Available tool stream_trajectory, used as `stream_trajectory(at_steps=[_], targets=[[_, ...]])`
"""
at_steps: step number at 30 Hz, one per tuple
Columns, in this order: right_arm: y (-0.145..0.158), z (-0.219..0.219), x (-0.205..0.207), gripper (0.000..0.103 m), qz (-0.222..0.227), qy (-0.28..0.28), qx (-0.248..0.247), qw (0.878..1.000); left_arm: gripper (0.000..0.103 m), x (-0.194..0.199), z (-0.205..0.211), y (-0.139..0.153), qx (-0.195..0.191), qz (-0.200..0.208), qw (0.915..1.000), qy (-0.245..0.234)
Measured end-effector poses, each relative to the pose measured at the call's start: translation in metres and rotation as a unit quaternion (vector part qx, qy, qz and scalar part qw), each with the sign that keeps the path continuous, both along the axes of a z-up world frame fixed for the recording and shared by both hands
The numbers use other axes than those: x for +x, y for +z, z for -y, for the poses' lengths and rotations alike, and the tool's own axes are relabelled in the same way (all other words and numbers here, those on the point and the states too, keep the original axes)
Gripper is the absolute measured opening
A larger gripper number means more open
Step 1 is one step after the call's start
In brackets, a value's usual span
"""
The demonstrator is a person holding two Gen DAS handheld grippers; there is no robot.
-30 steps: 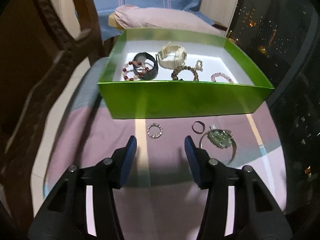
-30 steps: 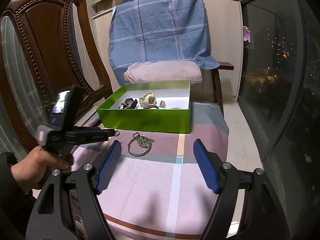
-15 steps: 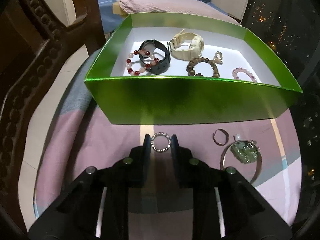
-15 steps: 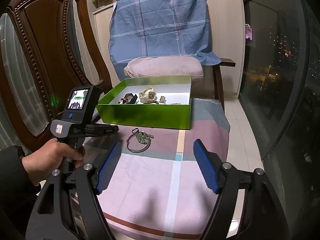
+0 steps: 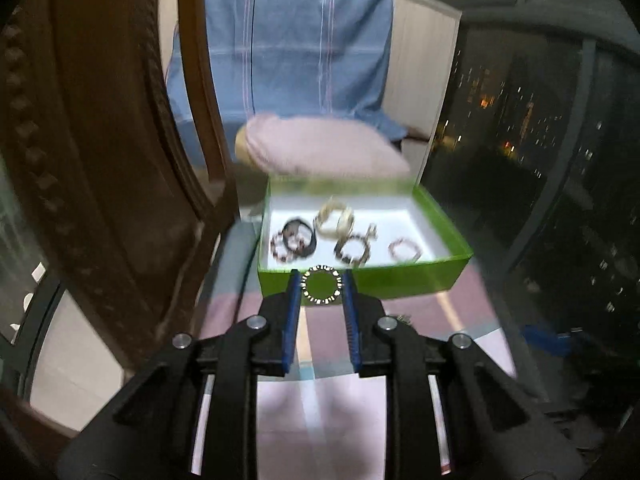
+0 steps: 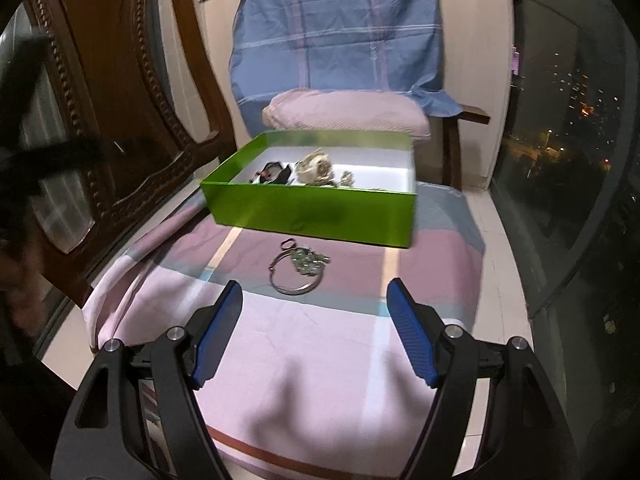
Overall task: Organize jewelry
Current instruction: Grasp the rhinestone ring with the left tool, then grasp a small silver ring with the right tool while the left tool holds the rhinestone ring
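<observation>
Left wrist view: left claw (image 5: 322, 289) grips a studded ring (image 5: 321, 286); green box (image 5: 400, 278) ahead holds bracelets; right claw (image 6: 314, 322) gapes, bangle (image 6: 297, 274) and small ring (image 6: 287, 244) beyond unsorted.

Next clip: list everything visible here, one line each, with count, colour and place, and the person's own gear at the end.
box: one, green outside, white inside, on the striped cloth.
watches: two, black and cream, inside the box.
bead bracelets: three, red-white, brown, pink, inside the box.
bangle with green pendant: one, silver, on the cloth before the box.
small ring: one, dark, beside the bangle.
sparkly ring: one, silver, clamped in the left hand-held gripper.
striped cloth: one, pink.
pillow: one, pink, behind the box.
left hand-held gripper: black, blue pads, shut.
right hand-held gripper: open, empty.
</observation>
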State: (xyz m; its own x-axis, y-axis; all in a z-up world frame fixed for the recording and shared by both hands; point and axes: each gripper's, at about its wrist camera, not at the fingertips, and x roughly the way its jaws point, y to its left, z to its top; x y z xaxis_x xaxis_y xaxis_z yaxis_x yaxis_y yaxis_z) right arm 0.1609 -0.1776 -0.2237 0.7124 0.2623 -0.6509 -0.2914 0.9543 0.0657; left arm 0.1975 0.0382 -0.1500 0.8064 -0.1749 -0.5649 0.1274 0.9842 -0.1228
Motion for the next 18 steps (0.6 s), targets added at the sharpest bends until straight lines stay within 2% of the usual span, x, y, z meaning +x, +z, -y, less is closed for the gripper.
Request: stream_trajectory(at_steps=[8,14,15,17,18], targets=[[-0.015,-0.055,0.059,0.073,-0.029,0.016,-0.046,0.998,0.021,-0.008,-0.006,0.013,-0.016,0.017,0.9995,-0.019],[-0.04,-0.096,0.108,0.072,-0.059,0.026,-0.084,0.994,0.021,-0.005,-0.021,0.016,-0.031,0.022,0.9992,-0.012],[-0.046,-0.101,0.116,0.069,-0.068,0.024,-0.092,0.993,0.021,-0.005,-0.023,0.017,-0.032,0.022,0.9992,-0.011],[-0.057,-0.104,0.129,0.053,-0.093,0.016,-0.103,0.99,0.021,-0.005,-0.028,0.017,-0.035,0.021,0.9991,-0.008],[-0.063,-0.104,0.136,0.051,-0.109,0.01,-0.104,0.989,0.021,-0.005,-0.029,0.017,-0.035,0.02,0.9991,-0.007]])
